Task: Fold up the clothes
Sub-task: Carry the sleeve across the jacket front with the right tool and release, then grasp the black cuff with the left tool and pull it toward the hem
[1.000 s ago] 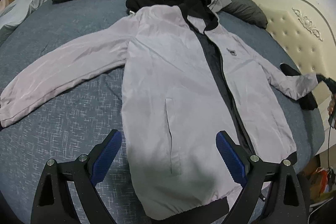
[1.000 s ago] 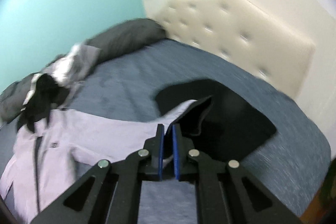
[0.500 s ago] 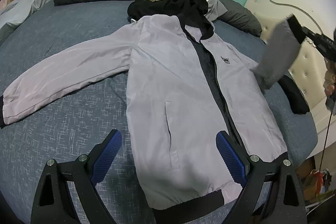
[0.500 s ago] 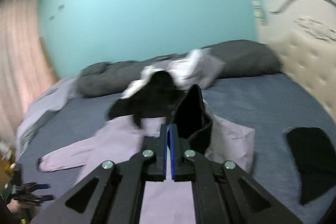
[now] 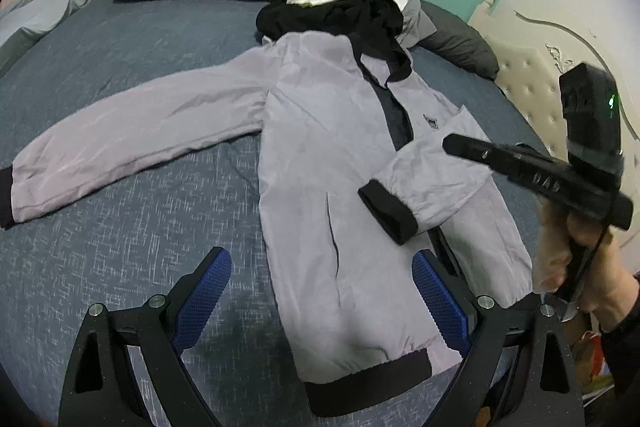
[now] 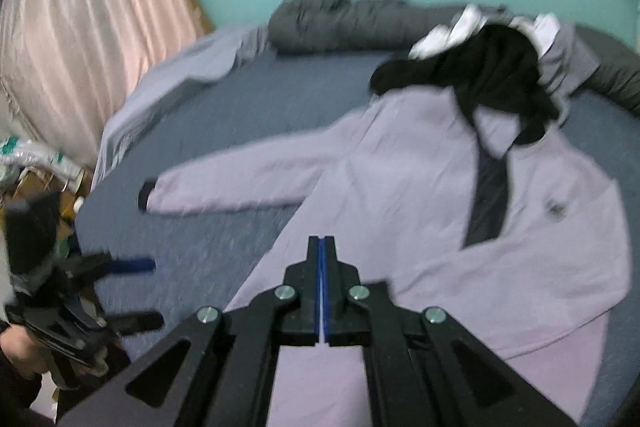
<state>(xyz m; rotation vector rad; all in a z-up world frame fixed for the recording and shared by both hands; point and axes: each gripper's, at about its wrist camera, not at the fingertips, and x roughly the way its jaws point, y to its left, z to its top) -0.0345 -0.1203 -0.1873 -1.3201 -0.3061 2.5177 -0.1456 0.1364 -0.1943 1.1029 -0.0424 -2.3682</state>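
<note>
Lying front-up, grey jacket [image 5: 328,163], one black-cuffed sleeve folded across; left tongs [image 5: 322,291] wide open, right tongs [image 6: 321,255] closed, empty.

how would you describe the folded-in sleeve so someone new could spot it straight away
Start at the blue bed and find the lilac jacket spread flat on it. The folded sleeve lies across the jacket's chest with its black cuff on the body; the other sleeve stretches out onto the bed.
</note>
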